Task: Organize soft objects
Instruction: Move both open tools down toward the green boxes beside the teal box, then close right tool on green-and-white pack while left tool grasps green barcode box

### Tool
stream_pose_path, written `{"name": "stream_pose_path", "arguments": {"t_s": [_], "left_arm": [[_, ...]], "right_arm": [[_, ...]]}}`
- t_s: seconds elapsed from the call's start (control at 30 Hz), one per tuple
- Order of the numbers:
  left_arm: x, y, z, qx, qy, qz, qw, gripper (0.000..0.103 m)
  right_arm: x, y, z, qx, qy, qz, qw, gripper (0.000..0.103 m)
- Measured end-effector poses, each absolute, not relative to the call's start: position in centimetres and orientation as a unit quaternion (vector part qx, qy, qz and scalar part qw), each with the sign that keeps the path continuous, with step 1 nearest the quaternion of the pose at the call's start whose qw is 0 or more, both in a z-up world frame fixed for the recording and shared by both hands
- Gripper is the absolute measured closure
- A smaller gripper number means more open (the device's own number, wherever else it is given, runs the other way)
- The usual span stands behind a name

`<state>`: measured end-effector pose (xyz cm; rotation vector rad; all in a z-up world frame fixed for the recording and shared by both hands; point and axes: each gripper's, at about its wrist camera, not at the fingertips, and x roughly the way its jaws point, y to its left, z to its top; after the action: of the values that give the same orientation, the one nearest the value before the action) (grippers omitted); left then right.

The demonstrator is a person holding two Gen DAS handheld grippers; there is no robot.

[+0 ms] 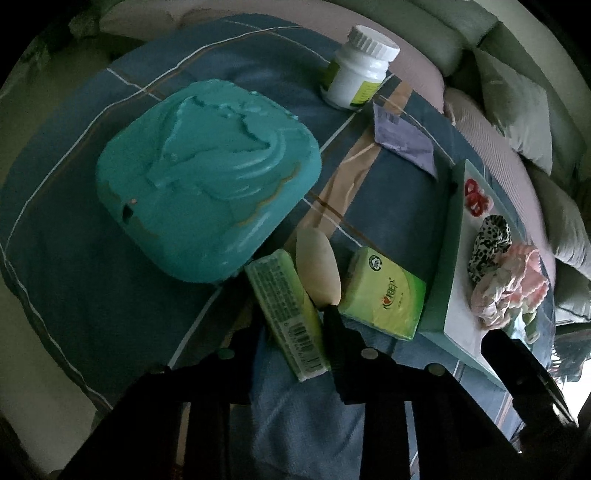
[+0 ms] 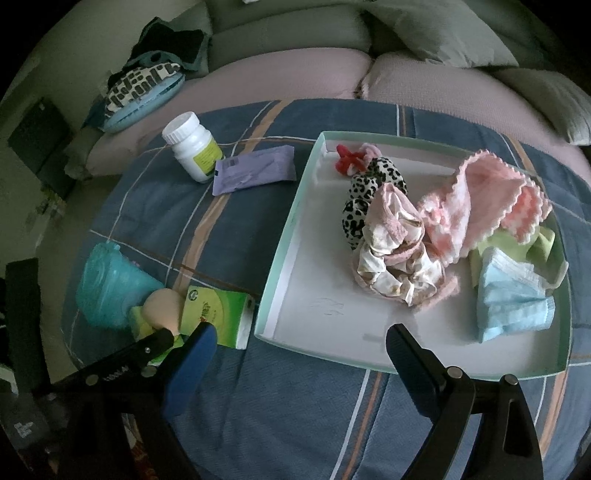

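Observation:
My left gripper [image 1: 288,321] points down at the bedspread with a green tissue pack [image 1: 284,310], barcode side up and standing on its edge, filling the gap between its dark fingers; the jaws look shut on it. A beige egg-shaped sponge [image 1: 317,273] leans on that pack, its narrow end touching the right fingertip [image 1: 332,321]. A second green tissue pack [image 1: 384,295] lies just right of it. My right gripper [image 2: 299,354] stands open with nothing between its blue pads [image 2: 192,354], over the near rim of the white tray [image 2: 280,258]. The tray holds a pink cloth [image 2: 480,195], a leopard scrunchie [image 2: 369,184] and a blue mask [image 2: 509,295].
A teal moulded box [image 1: 207,177] sits left of the packs. A white pill bottle [image 1: 358,70] and a purple packet [image 1: 402,136] lie further back on the blue plaid cover [image 1: 66,240]. Sofa cushions [image 2: 295,33] ring the far side. The left gripper [image 2: 162,339] shows in the right wrist view.

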<state>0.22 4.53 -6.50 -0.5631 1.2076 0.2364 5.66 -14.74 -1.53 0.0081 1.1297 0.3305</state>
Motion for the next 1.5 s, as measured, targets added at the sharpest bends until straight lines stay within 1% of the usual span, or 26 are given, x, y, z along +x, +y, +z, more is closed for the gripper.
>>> {"name": "stream_pose_path", "arguments": {"t_s": [0.4,0.47,0.57,1.07,1.5], "left_arm": [[-0.9,5.7,-6.7,-0.297,0.562,0.104,0.765,0.075],[-1.0,5.9,-6.7,-0.298,0.563,0.104,0.764,0.075],[-0.9,6.1,-6.8,-0.303,0.564,0.102,0.761,0.075],[-1.1,7.3,-7.1,-0.321,0.566,0.091,0.754,0.075],[-0.8,7.5,-7.4,-0.325,0.570,0.083,0.751,0.075]], "right_arm": [[4.0,-11.0,-1.4,-0.100,0.497,0.204,0.838,0.008],[3.9,-10.2,-1.7,-0.114,0.496,0.208,0.835,0.012],[3.7,-8.9,-2.3,-0.136,0.497,0.224,0.827,0.013],[3.3,-4.5,-3.7,-0.221,0.473,0.296,0.800,0.014],[4.4,-3.0,-6.2,-0.259,0.489,0.300,0.777,0.014]]}}
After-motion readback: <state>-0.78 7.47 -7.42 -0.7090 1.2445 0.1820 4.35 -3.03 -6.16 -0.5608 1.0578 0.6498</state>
